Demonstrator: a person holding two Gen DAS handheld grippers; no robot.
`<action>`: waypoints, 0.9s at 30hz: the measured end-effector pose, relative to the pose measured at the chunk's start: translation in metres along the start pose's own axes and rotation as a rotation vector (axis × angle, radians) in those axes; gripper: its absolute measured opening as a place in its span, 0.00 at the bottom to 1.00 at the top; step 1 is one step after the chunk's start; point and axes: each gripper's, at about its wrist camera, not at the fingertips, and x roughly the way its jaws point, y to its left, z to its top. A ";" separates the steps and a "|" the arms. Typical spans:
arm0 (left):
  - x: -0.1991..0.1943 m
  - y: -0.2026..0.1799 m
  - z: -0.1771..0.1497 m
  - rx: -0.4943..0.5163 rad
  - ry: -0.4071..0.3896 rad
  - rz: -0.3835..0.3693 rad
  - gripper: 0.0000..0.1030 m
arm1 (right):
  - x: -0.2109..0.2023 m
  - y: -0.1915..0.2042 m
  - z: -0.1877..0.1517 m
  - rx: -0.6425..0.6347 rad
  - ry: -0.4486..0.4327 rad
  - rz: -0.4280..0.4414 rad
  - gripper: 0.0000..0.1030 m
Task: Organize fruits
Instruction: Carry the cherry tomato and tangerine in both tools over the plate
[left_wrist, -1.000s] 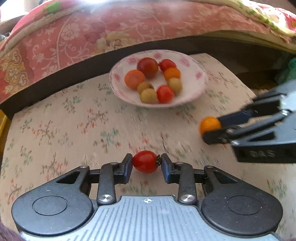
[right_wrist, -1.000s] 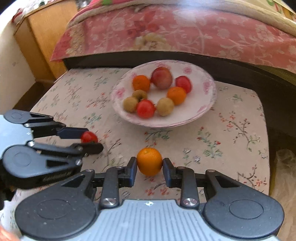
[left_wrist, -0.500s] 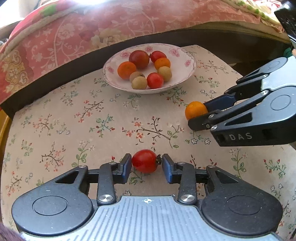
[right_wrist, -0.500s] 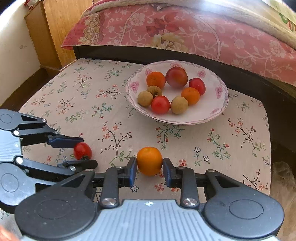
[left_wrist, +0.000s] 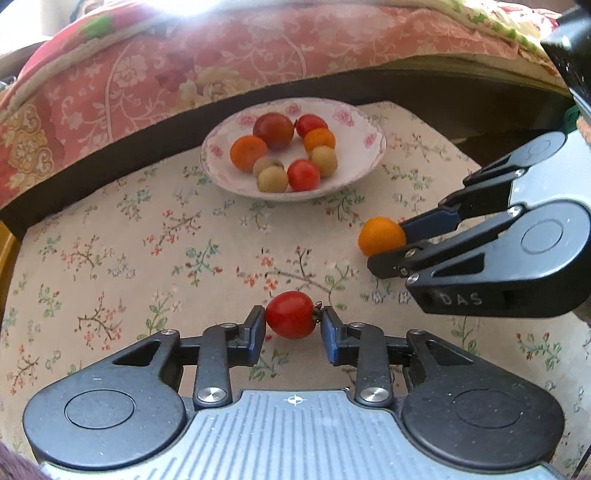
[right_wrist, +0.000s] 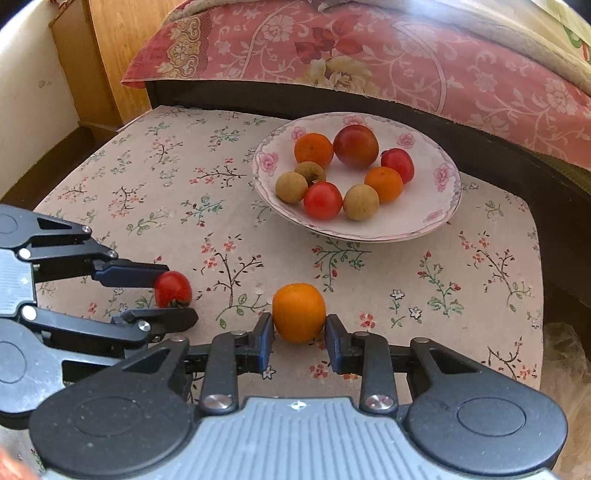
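Floral tablecloth (right_wrist: 184, 206) beside pink-quilted bed (right_wrist: 369, 55)

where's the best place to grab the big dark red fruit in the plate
Take the big dark red fruit across its widest middle, coming from above. It is round, and an orange fruit touches its left side, so set the fingers front and back, clear of the plate rim.

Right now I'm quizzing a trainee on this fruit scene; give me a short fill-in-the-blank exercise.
1. The left gripper holds a small ____ tomato.
2. The right gripper is shut on an ____ fruit.
3. The other fruits lie in a floral ____.

Missing words: red; orange; plate
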 end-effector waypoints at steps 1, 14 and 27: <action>-0.001 0.000 0.002 -0.005 -0.004 -0.002 0.39 | -0.001 0.000 0.001 -0.002 -0.004 -0.006 0.33; -0.003 0.004 0.020 -0.044 -0.061 0.015 0.39 | -0.013 -0.009 0.016 0.015 -0.060 -0.024 0.25; 0.002 0.015 0.008 -0.058 -0.019 0.014 0.39 | -0.010 -0.028 0.011 0.083 -0.064 0.069 0.19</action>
